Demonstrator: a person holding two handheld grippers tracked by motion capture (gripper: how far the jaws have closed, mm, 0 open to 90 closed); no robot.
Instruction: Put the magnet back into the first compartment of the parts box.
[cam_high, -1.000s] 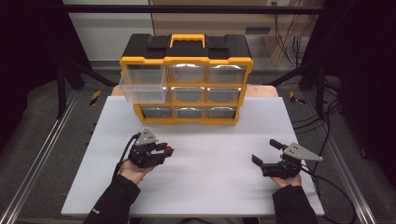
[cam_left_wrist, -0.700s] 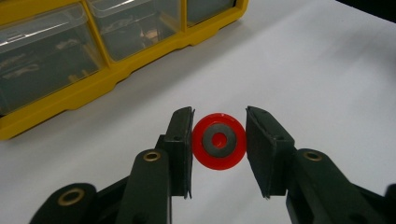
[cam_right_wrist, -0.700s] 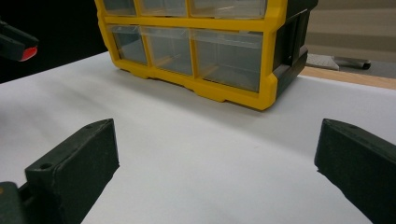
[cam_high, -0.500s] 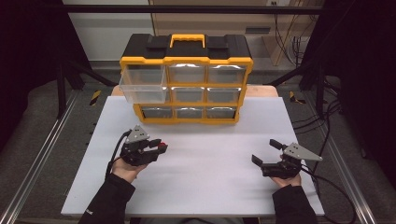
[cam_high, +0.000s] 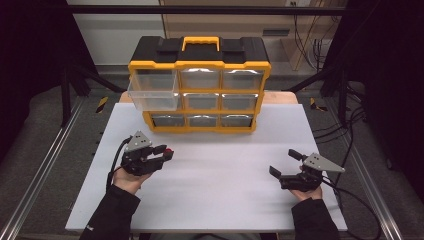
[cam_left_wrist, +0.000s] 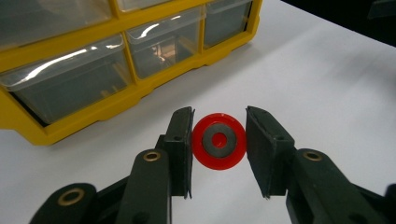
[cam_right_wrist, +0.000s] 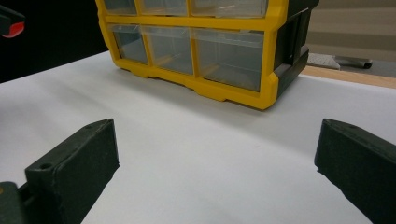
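Front-left of the yellow organizer (cam_high: 200, 95), left gripper (cam_high: 167, 151) fingers clamped on a red disc (cam_left_wrist: 218, 140) (grey ring centre), above the counter (cam_high: 220, 165). Right gripper (cam_high: 286, 162) fingers apart, front-right.

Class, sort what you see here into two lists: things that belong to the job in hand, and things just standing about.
Belongs to the job:
- red disc, clamped in the left hand-held gripper
- clear drawer pulled out of the yellow organiser

Standing about:
- right hand-held gripper, open and holding nothing
- white board
- cables beside the table
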